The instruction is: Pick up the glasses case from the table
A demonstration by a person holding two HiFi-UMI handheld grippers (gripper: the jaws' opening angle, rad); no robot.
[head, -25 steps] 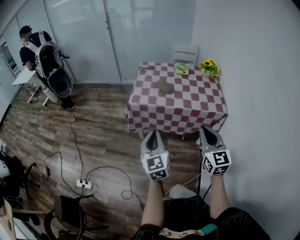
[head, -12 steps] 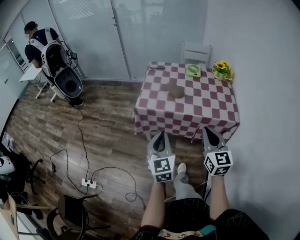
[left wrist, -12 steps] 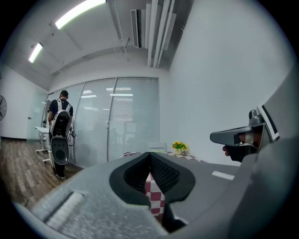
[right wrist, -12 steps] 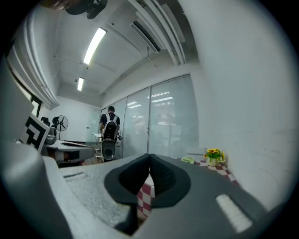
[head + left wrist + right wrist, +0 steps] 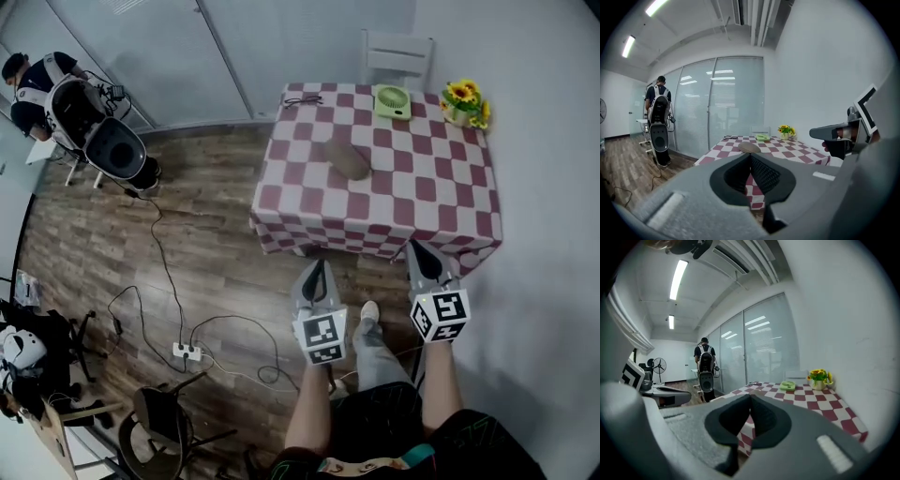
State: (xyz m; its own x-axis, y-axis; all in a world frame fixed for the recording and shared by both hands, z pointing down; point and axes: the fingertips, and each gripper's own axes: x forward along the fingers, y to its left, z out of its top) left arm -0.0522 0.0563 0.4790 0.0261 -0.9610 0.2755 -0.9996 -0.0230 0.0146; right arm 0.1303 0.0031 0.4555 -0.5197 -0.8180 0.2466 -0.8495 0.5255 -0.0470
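Note:
The glasses case (image 5: 349, 159) is a brown oblong lying on the red-and-white checked table (image 5: 441, 202), toward its left middle. In the left gripper view the glasses case (image 5: 749, 147) shows just above my jaw tips, still far off. My left gripper (image 5: 316, 272) hangs shut and empty over the floor in front of the table's near edge. My right gripper (image 5: 419, 251) is also shut and empty, level with it and just short of the cloth's near right edge. From the left gripper view the right gripper (image 5: 834, 133) shows at the right.
Folded glasses (image 5: 300, 99), a green dish (image 5: 392, 100) and a sunflower pot (image 5: 466, 101) sit at the table's far side, with a white chair (image 5: 398, 58) behind. Cables and a power strip (image 5: 187, 352) lie on the wooden floor. A person (image 5: 33, 80) stands far left.
Both grippers have moved forward and down toward the table, which now sits nearer and larger in the head view. Their jaws have stayed shut.

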